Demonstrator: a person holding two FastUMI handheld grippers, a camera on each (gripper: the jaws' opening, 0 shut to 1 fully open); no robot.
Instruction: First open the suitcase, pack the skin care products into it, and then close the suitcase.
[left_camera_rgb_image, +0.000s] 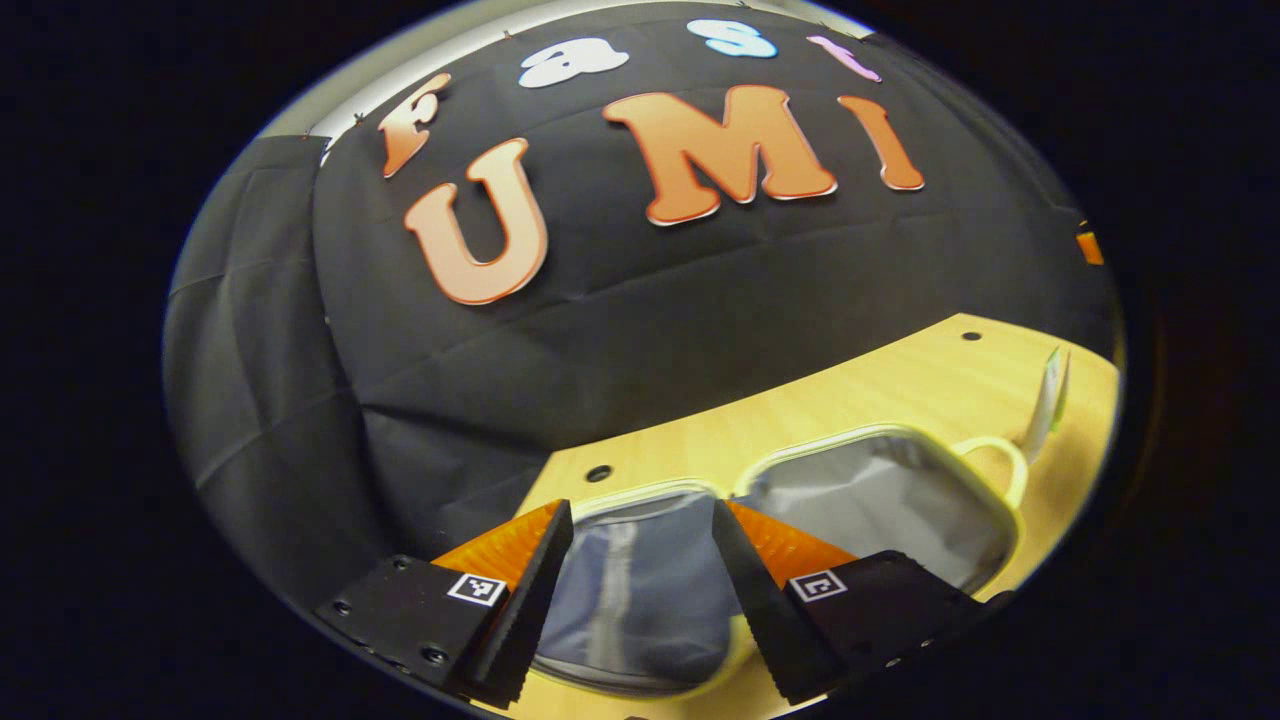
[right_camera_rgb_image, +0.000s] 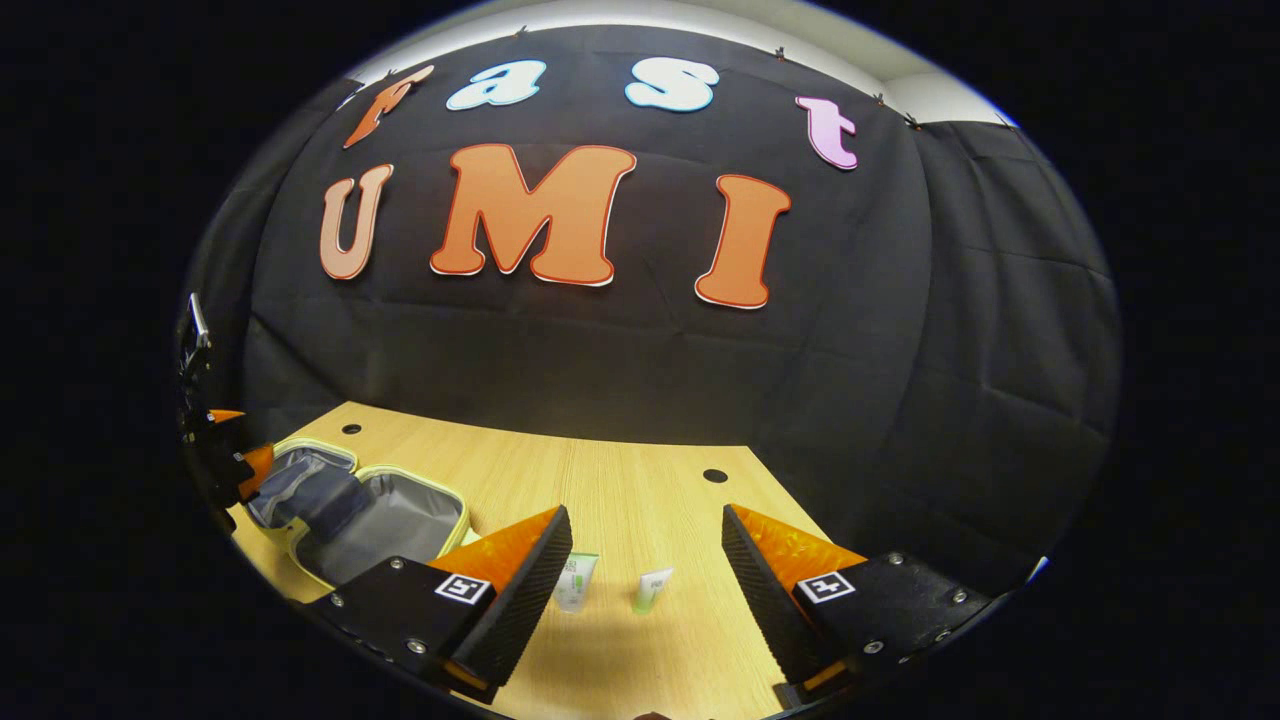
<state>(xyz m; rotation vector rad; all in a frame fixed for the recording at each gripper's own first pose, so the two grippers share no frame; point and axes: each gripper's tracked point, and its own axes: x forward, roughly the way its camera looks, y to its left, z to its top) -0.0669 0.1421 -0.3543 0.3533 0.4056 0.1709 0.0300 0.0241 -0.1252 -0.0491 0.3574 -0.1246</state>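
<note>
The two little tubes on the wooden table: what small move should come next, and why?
Probably lower the right gripper onto the white tube with green print. Its fingers stand open just above it, the small pale-green tube lies beside it, and the yellow-rimmed suitcase with grey lining already lies open.

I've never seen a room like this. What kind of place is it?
Probably a recording booth, not a home: black cloth hangs as the wall behind a bare wooden table. On it lie an open suitcase and two small skin care tubes, laid out for packing practice.

The 2 tubes (right_camera_rgb_image: 612, 586) are too small to identify, and the suitcase (right_camera_rgb_image: 330, 505) is partly cut off.
</note>
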